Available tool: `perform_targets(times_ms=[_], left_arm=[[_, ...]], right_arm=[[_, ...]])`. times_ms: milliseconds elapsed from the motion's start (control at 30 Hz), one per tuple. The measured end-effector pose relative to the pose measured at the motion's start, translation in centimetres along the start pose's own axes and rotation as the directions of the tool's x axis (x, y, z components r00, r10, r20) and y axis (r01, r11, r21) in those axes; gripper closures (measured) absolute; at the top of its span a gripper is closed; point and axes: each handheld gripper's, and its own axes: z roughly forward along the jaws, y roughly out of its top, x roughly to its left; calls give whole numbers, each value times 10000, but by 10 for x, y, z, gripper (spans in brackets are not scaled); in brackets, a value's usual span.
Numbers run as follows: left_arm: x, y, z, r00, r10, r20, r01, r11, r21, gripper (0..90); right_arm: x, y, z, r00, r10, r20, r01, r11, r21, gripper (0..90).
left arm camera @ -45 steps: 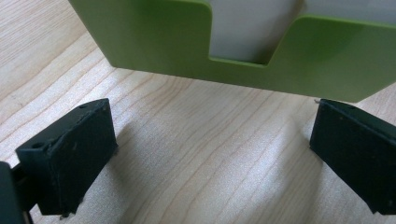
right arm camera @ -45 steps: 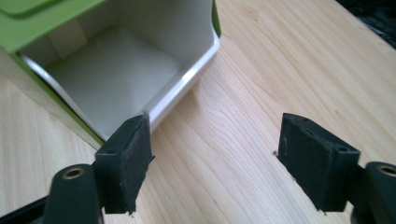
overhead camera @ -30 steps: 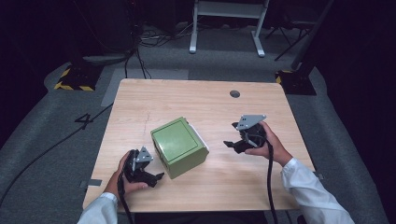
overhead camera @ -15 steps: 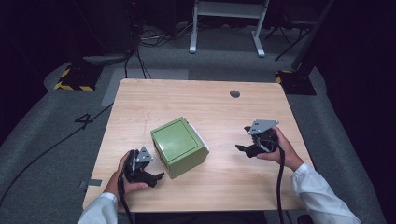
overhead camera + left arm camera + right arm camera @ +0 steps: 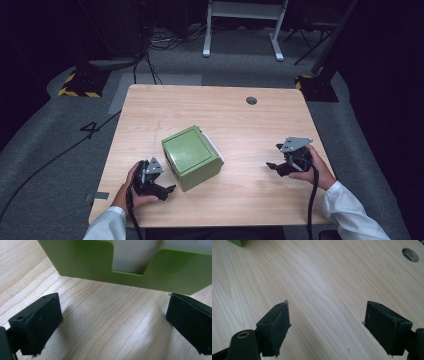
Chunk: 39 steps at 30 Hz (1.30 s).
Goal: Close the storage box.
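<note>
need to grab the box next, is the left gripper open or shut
Open: the left gripper shows its jaws wide apart over bare table, with the green box just ahead.

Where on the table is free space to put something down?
The far half of the table is bare, from the green box back to the round hole. So is the strip between the box and the right hand-held gripper. It is crowded near the left hand-held gripper, close beside the box.
</note>
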Motion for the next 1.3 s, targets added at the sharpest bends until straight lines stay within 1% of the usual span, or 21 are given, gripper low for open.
perform_targets(times_ms=[100, 133, 167, 200, 233, 267, 333, 367, 433, 567, 667, 800, 867, 900, 933, 967, 1033, 1067, 1133, 1300], left_arm=[[0, 0, 0, 10000, 1, 1, -1, 10000, -2, 5], [0, 0, 0, 10000, 1, 1, -1, 10000, -2, 5], [0, 0, 0, 10000, 0, 3, 0, 10000, -2, 5], [0, 0, 0, 10000, 0, 3, 0, 10000, -2, 5], [0, 0, 0, 10000, 7, -4, -7, 10000, -9, 5], [0, 0, 0, 10000, -5, 3, 5, 10000, -3, 5], [0, 0, 0, 10000, 10, -4, -10, 10000, -6, 5], [0, 0, 0, 10000, 7, -3, -7, 10000, -9, 5], [0, 0, 0, 10000, -13, -2, 13, 10000, -3, 5], [0, 0, 0, 10000, -18, -6, 18, 10000, -4, 5], [0, 0, 0, 10000, -15, -7, 15, 10000, -3, 5], [0, 0, 0, 10000, -27, -15, 27, 10000, -2, 5], [0, 0, 0, 10000, -35, -12, 35, 10000, 5, 5], [0, 0, 0, 10000, -35, -13, 35, 10000, 3, 5], [0, 0, 0, 10000, -35, -13, 35, 10000, 3, 5], [0, 0, 0, 10000, -62, -5, 62, 10000, -2, 5], [0, 0, 0, 10000, -32, -17, 32, 10000, 4, 5], [0, 0, 0, 10000, -61, -5, 61, 10000, -2, 5], [0, 0, 0, 10000, -37, -12, 37, 10000, 5, 5], [0, 0, 0, 10000, -61, -3, 61, 10000, -3, 5]], right_arm=[[-1, -11, -2, 9999, 148, 37, -148, 9998, 129, 209], [-1, -11, -2, 9999, 148, 37, -148, 9998, 129, 209], [-3, -21, -3, 9995, 317, 66, -318, 9993, 183, 209], [-3, -21, -3, 9995, 317, 66, -318, 9993, 183, 209], [-4, -25, -4, 9991, 403, 86, -405, 9990, 194, 209], [-5, -33, -6, 9986, 519, 119, -522, 9983, 260, 209], [-5, -36, -7, 9984, 553, 155, -557, 9981, 279, 209], [-6, -42, -8, 9975, 654, 253, -662, 9973, 320, 209], [-8, -52, -11, 9956, 894, 279, -902, 9955, 285, 208], [-9, -68, -13, 9925, 1157, 393, -1172, 9925, 361, 206], [-9, -80, -13, 9885, 1436, 466, -1454, 9886, 401, 204], [-10, -94, -16, 9809, 1873, 517, -1893, 9813, 356, 194], [-11, -100, -18, 9768, 2077, 519, -2088, 9778, 171, 191], [-11, -102, -19, 9745, 2187, 504, -2196, 9755, 147, 191], [-11, -102, -19, 9745, 2187, 504, -2196, 9755, 147, 191], [-12, -105, -20, 9717, 2313, 485, -2319, 9727, 60, 190], [-12, -113, -22, 9602, 2746, 509, -2739, 9616, -191, 182], [-12, -115, -23, 9567, 2873, 456, -2862, 9577, -301, 182], [-11, -123, -23, 9456, 3241, 271, -3215, 9441, -726, 182], [-9, -126, -25, 9415, 3344, 409, -3304, 9403, -820, 180]])
